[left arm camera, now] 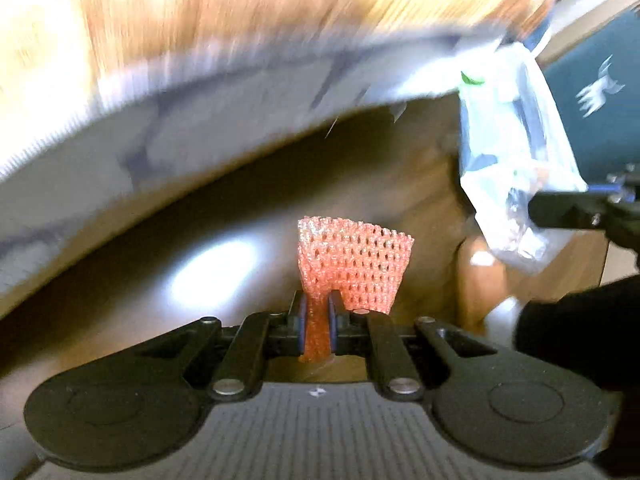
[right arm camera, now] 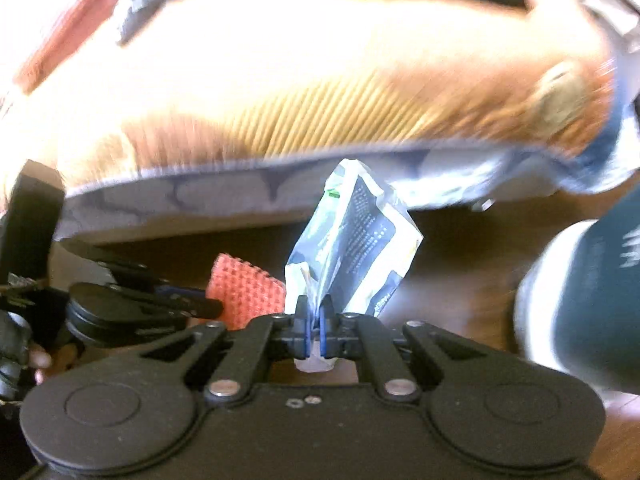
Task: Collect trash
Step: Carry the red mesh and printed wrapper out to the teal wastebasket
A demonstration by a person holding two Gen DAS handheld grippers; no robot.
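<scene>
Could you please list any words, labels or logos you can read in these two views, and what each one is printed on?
Wrapper in the right gripper: rows of white print on a dark panel, too small and blurred to read; letters along its lower edge also unreadable.
Dark teal bin: a white logo, no readable words.
Orange foam net in the left gripper: no text.

The left tongs (left arm camera: 318, 314) are matte black, with blue-edged pads (left arm camera: 303, 322), two round hubs and linkage arms pinned by silver rivets over a ribbed grey body. The right tongs (right arm camera: 315, 316) match, on a black body with two small screws. A dark sleeve (left arm camera: 576, 332) shows.
</scene>
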